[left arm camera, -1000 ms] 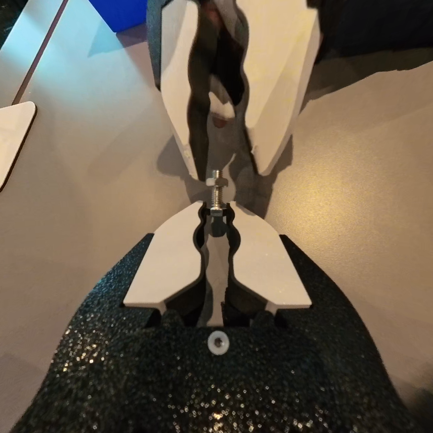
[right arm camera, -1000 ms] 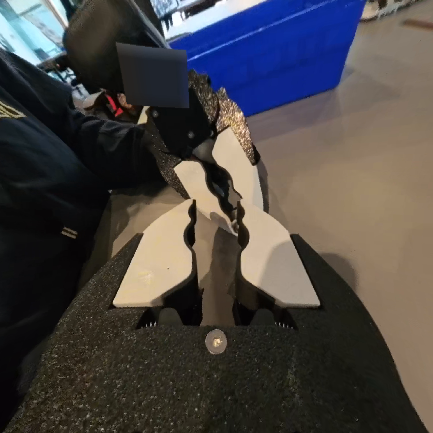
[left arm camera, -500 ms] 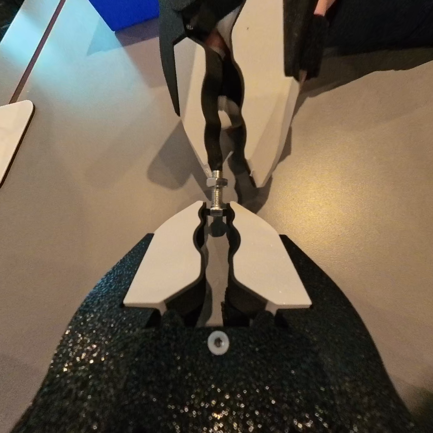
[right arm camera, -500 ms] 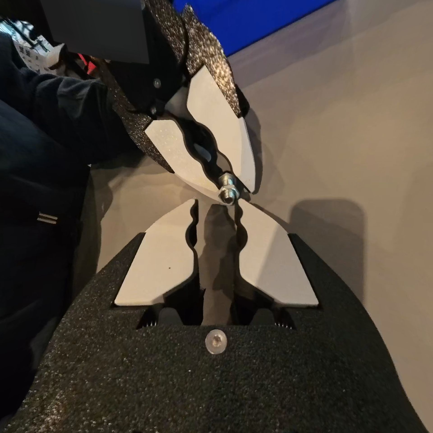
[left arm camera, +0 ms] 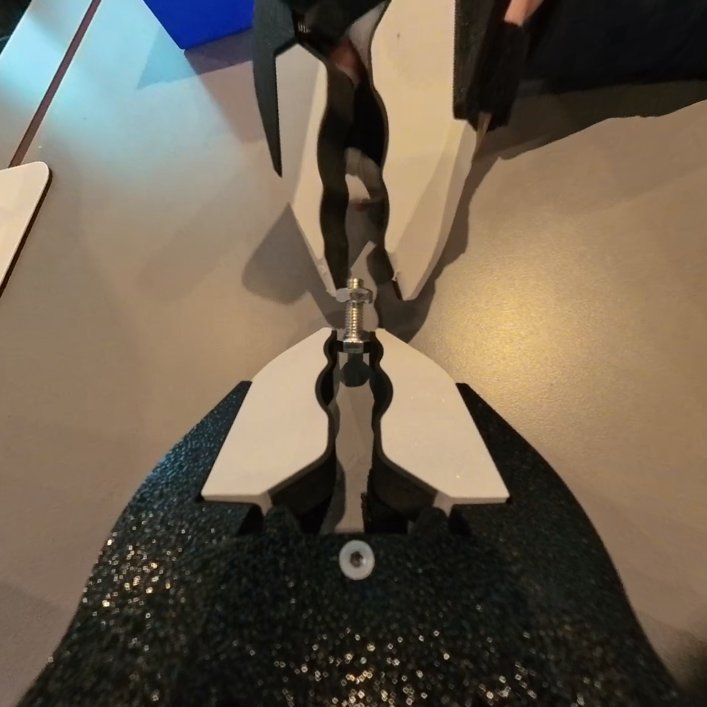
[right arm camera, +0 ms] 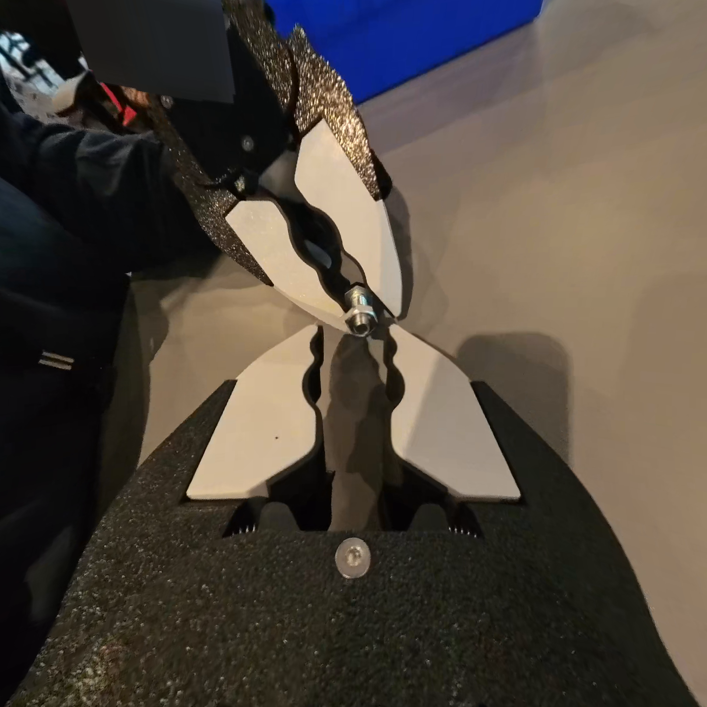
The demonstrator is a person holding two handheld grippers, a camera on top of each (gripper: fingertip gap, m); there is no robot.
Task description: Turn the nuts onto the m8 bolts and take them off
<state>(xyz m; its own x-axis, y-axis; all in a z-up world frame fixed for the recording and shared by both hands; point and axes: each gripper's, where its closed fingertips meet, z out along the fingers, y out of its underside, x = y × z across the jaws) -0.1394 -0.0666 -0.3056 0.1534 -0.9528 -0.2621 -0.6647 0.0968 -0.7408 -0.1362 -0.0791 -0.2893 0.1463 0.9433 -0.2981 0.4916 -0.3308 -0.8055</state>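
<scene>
The M8 bolt stands out from the tips of your left gripper, clamped by its hex head with the threaded shank pointing away from you. The hex nut sits near the free end of the shank, with only a little thread showing beyond it.

Both parts are bright steel: small, rigid, hard and smooth, light enough that weight will not matter, and likely slippery on the smooth white pads. The head gives you flat faces, so the hold on it looks sound. Take the nut across two opposite flats rather than on its corners, or it will probably skid or cock on the thread.

Your right gripper faces the bolt end-on, narrowly parted and holding nothing. In its own view the nut lies just beyond its tips, not yet between the pads. From the left view, one right fingertip reaches the nut's left edge, while the other stands clear on the right; whether that tip truly touches, you cannot tell.

Below is a plain beige tabletop. A blue bin stands at the far edge; its contents are hidden. A pale board with rounded corners lies at the far left.
</scene>
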